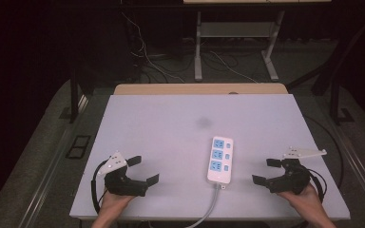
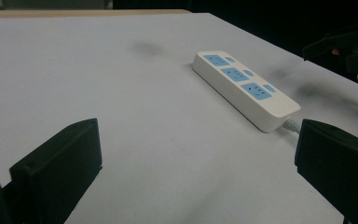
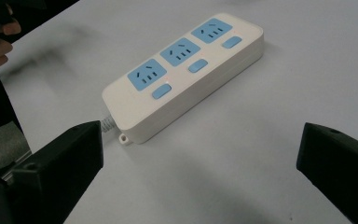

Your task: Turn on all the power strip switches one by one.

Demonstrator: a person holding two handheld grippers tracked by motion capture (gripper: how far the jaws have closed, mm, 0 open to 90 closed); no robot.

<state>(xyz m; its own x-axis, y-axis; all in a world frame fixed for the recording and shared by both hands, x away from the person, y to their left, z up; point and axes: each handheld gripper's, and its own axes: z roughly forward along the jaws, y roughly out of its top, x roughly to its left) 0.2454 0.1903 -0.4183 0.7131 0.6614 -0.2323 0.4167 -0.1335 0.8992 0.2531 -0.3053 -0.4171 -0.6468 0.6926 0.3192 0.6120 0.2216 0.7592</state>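
White strip: the power strip point(image 1: 220, 160) lies flat on the tabletop point(image 1: 171, 128), a little right of the middle, near the person's edge.
Sockets: three blue sockets point(image 3: 180, 51) in a row, each with a small blue switch point(image 3: 197, 66) beside it.
Cable: a grey cable point(image 1: 209, 209) leaves the near end and goes over the tabletop edge.
Left gripper: the left gripper point(image 1: 143, 171) is well left of the strip, jaws wide apart, holding nothing.
Right gripper: the right gripper point(image 1: 267, 171) is near the strip's right side, not touching it, jaws wide apart, holding nothing.
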